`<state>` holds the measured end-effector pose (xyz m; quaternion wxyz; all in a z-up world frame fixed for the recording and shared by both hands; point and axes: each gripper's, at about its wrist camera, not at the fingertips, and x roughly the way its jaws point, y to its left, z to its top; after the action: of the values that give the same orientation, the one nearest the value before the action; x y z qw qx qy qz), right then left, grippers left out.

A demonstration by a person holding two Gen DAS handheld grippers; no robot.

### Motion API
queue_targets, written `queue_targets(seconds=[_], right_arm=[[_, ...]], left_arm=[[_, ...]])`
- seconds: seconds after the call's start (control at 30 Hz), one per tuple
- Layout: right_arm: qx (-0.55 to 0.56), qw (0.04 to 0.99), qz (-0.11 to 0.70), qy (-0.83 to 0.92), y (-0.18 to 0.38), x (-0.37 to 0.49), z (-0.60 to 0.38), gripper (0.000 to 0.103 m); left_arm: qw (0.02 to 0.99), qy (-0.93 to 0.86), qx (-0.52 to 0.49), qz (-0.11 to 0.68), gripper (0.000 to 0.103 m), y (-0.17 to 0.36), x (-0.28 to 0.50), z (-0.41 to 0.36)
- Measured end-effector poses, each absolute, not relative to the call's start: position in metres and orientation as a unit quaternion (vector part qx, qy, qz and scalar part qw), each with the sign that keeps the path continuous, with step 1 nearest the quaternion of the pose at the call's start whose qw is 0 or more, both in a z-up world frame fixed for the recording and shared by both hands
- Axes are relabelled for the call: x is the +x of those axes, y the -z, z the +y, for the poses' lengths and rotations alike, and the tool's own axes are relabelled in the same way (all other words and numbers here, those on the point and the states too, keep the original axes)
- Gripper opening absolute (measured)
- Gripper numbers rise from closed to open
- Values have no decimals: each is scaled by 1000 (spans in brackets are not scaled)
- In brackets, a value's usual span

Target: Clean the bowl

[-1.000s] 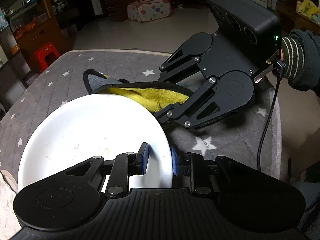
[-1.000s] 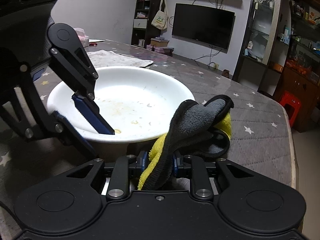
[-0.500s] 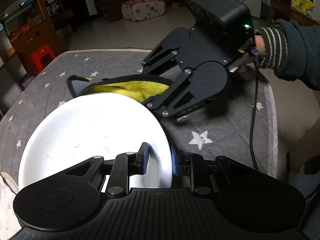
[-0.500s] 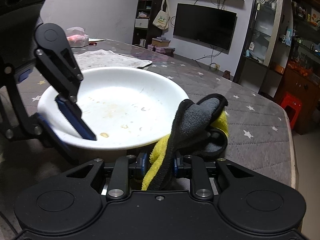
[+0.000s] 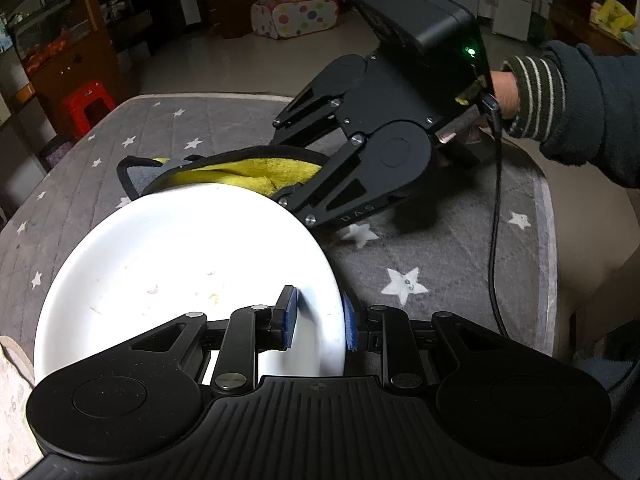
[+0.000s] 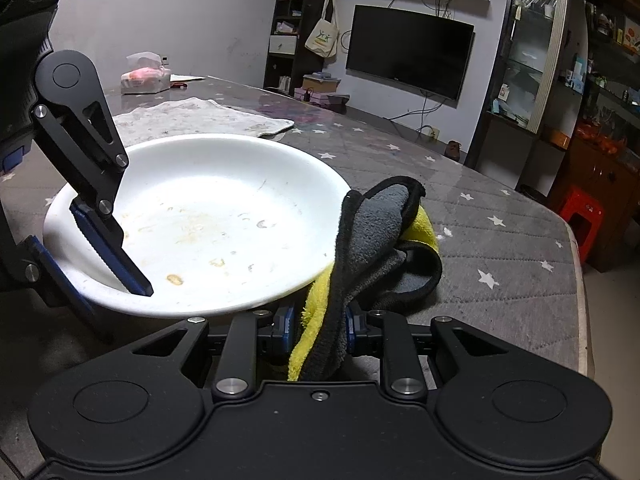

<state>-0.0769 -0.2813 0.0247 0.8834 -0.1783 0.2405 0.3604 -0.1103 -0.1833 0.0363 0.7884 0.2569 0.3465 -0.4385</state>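
Pinching the near rim of the white bowl (image 5: 180, 264), the left gripper (image 5: 316, 318) has its fingers clamped one inside and one outside the wall, apparently to steady the bowl on the star-patterned surface (image 5: 440, 248) for wiping. Just beside the bowl's rim, the right gripper (image 6: 318, 330) keeps its fingers closed on a yellow-and-grey cloth (image 6: 380, 240), evidently ready to reach the crumbs and brownish smears inside. Hidden from both views are the bowl's underside and the cloth's pinched end.
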Motion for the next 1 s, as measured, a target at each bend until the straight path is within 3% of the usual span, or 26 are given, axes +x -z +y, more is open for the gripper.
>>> queue_targets(seconds=[0.43,1.0], right_arm=[[-177,886,239,-357,-24,-86,-279,25],[-175,883,238,-364,-26,-111,-283,25]], left_arm=[[797,425,247,350,30,-46,-99,-192],[788,445,249,346,25,-44,-107,-186]])
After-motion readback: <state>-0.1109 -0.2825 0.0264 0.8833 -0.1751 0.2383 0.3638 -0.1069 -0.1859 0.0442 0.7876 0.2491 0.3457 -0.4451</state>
